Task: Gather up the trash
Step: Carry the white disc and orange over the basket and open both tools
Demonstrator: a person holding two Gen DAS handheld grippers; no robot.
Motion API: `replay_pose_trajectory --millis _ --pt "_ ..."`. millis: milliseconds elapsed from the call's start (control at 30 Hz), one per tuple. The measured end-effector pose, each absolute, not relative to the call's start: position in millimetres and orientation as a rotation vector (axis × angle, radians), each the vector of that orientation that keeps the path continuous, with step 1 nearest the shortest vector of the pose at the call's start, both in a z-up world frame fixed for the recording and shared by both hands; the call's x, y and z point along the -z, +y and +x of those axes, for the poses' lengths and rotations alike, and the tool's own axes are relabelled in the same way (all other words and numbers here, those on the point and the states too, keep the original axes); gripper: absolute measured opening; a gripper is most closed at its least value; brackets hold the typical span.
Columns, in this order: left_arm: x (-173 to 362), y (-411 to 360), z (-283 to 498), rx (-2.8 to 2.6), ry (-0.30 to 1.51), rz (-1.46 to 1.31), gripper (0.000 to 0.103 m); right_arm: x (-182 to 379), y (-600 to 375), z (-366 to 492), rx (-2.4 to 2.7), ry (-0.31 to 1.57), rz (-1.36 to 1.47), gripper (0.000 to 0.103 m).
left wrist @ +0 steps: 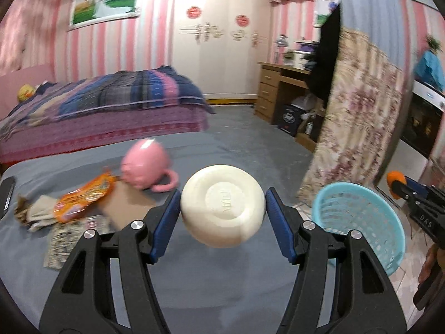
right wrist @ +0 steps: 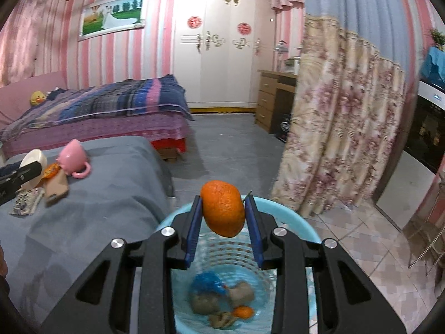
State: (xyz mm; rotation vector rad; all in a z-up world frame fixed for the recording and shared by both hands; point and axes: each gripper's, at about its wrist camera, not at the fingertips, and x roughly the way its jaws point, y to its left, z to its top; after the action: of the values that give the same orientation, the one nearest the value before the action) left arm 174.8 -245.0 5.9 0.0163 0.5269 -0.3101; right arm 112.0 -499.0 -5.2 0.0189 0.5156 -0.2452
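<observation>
Orange peel (right wrist: 223, 209) sits pinched between the blue pads of the right tongs (right wrist: 223, 217), hanging right above the open mouth of the light blue basket (right wrist: 306, 231), which stands on the floor just beside the grey-covered bed. Down in the basket I can make out a few blurred scraps already, one blue, some brownish, one orange.

The left tongs (left wrist: 222, 208) are clamped on a white bowl (left wrist: 222, 208), held by its sides with the base facing the camera, over the grey cover and off to the left of the basket (left wrist: 358, 222).

To my eye the step in hand is the drop. I would keep the peel centred over the basket's opening, lower it a little past the rim, and only then part the pads, so it falls among the other scraps instead of bouncing off the edge onto the tiles. The bowl should wait its turn, clear of the right tongs, to avoid a knock between the two tools.

More litter is left on the bed: an orange snack wrapper (left wrist: 86, 197), some crumpled paper (left wrist: 33, 211) and a patterned sheet (left wrist: 66, 239), lying close together near a tipped-over pink mug (left wrist: 146, 164), well away from both tongs.
</observation>
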Motion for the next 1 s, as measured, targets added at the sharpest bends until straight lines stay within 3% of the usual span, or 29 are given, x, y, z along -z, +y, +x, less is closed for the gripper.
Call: replay_pose_trajectory --millis 367,767,900,1000 --pt "29 -347 174 0.479 0.568 0.095 0.061 38 -549 102 0.333 0.542 0.091 0.032" --pt "36 -405 175 0.618 0.575 0.139 0.062 45 -575 93 0.39 0.537 0.121 0.032" --pt "29 -418 183 0.615 0.57 0.153 0.087 45 -578 93 0.396 0.54 0.127 0.032" --pt "24 -414 189 0.604 0.567 0.14 0.088 46 -576 94 0.396 0.546 0.117 0.032"
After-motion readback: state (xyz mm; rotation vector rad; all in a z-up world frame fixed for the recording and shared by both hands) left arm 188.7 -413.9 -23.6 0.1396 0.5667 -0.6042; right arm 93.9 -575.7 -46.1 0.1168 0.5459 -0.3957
